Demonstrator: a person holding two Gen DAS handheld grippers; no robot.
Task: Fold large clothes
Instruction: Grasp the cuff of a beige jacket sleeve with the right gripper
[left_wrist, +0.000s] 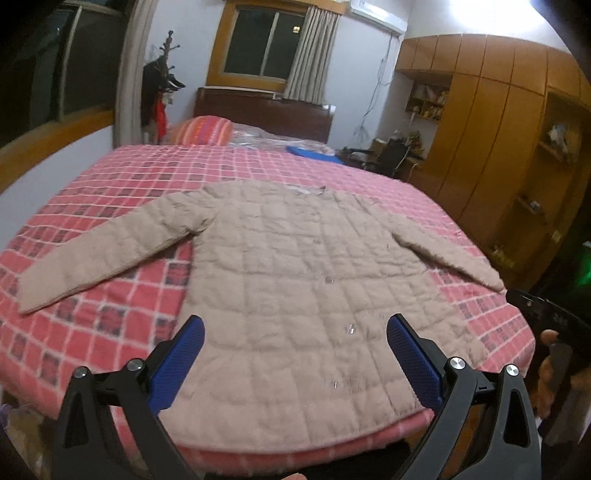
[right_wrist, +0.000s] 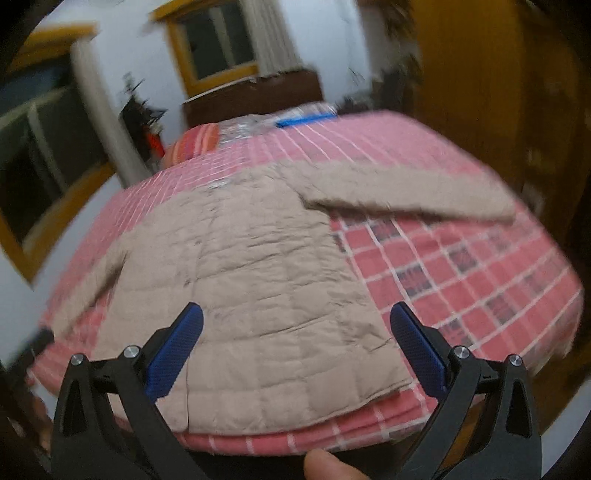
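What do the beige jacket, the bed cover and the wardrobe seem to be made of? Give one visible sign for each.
Jacket: probably padded synthetic fabric, matte; stitched squares puff slightly, with small shiny snaps.
Bed cover: quilted cloth, likely cotton, matte; printed pink check with stitched lines.
Wardrobe: wood or wood veneer, semi-gloss; orange-brown panels catch the light.

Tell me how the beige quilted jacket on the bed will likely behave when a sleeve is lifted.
The jacket lies flat with wrinkles, so it is probably floppy and the sleeve would drape. Its thin quilted padding suggests it is light for its size. On the checked bedspread it would probably drag rather than slide freely.
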